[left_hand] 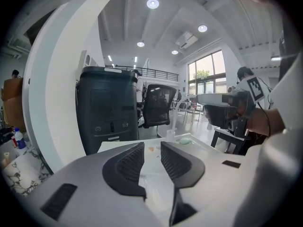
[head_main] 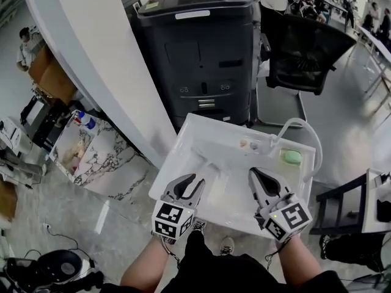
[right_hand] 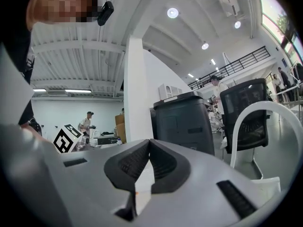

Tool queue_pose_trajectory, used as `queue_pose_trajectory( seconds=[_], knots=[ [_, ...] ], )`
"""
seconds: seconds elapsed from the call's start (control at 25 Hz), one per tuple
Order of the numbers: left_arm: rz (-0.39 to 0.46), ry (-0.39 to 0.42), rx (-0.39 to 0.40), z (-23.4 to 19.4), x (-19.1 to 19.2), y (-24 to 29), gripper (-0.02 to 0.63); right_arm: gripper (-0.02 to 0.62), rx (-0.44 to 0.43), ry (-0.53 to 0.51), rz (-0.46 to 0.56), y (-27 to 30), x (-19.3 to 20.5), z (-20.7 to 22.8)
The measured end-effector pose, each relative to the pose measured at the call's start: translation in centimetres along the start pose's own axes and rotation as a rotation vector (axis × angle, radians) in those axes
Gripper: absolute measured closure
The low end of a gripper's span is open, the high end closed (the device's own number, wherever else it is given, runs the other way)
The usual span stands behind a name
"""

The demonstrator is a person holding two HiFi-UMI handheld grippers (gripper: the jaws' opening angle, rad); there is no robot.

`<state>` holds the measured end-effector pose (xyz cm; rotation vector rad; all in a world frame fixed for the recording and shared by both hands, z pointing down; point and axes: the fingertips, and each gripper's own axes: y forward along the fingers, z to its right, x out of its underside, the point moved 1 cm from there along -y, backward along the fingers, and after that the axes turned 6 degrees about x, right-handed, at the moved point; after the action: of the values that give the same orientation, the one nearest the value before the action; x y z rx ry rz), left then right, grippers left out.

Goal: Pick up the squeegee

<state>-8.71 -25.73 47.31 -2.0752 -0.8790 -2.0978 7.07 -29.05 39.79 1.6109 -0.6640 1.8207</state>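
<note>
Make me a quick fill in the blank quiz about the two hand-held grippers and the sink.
The left hand-held gripper has its jaws ____, with nothing between them.
The right hand-held gripper has its jaws ____.
The lump on the white sink is coloured ____.
Missing words: apart, shut, green.

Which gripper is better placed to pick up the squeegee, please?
Left, probably: the left gripper is open beside the pale squeegee in the sink; the right gripper is shut.
</note>
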Motion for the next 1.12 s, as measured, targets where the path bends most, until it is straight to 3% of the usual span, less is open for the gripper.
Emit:
queue_pose_trajectory(
  seconds=[0.36, 0.8, 1.12],
  knots=[
    [-0.228, 0.021, 0.122, -4.8, 6.0, 6.2, 0.411, 0.578, 0.105, 0.024, -0.041, 4.5, 1.5, 1.5],
    [-0.438, 0.013, 0.195, -9.7, 13.3, 12.4, 0.407, 0.578, 0.223, 0.075, -0.113, 7.5, 5.4, 3.3],
    [-0.555, 0.001, 0.260, -10.6, 17.3, 15.2, 0.403, 0.578, 0.293, 0.100, -0.147, 8.4, 7.2, 4.5]
  ],
)
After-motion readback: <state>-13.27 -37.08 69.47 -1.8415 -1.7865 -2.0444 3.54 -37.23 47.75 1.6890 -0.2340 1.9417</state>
